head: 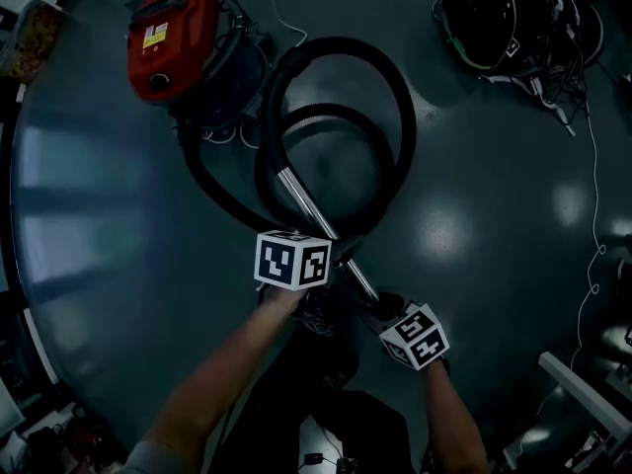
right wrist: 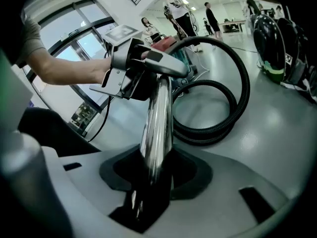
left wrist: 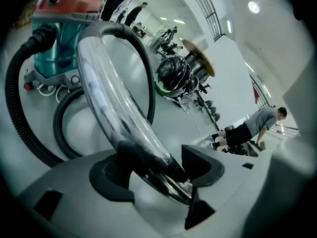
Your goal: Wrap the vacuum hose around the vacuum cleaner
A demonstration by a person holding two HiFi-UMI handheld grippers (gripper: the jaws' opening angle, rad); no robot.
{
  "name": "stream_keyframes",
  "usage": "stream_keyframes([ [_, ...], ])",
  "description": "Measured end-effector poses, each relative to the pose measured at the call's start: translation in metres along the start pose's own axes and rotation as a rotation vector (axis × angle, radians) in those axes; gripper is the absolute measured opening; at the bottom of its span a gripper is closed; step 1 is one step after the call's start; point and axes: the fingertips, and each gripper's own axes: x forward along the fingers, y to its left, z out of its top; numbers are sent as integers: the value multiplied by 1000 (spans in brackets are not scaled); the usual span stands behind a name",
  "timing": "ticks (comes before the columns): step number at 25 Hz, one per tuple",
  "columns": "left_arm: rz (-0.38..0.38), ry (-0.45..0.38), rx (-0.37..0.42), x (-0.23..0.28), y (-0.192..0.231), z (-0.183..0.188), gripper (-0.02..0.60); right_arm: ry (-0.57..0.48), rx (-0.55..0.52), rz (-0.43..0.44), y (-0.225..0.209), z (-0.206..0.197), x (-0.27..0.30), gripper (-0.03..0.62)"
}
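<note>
The vacuum cleaner [head: 173,38], red on top with a teal body [left wrist: 57,43], stands on the floor at the far left. Its black ribbed hose [head: 395,117] lies in two loops beside it. A shiny metal tube [head: 301,200] runs from the loops toward me. My left gripper [left wrist: 163,167] is open around the tube; the left pad touches it and the right pad stands apart. Lower on the same tube [right wrist: 157,118], my right gripper [right wrist: 156,170] is shut on it. The left gripper [right wrist: 141,68] also shows in the right gripper view, further up the tube.
Dark helmet-like gear [head: 504,8] with tangled cables sits at the far right. A thin white cable [head: 595,225] trails down the right side. A white bar [head: 583,403] lies at the lower right. People [left wrist: 257,125] stand and bend in the background.
</note>
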Motion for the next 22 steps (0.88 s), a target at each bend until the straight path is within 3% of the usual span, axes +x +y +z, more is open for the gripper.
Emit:
stream_keyframes([
  [5, -59, 85, -99, 8, 19, 2, 322, 84, -124, -4, -27, 17, -1, 155],
  [10, -81, 94, -128, 25, 41, 15, 330, 109, -205, -5, -60, 29, 18, 155],
  [14, -120, 146, -151, 42, 56, -1, 330, 136, -292, 24, -88, 15, 35, 155],
  [18, -131, 187, -79, 59, 72, -24, 330, 133, -371, 40, -117, -5, 56, 155],
  [22, -3, 208, 135, 77, 104, -36, 330, 127, -417, 23, -152, -22, 83, 155],
])
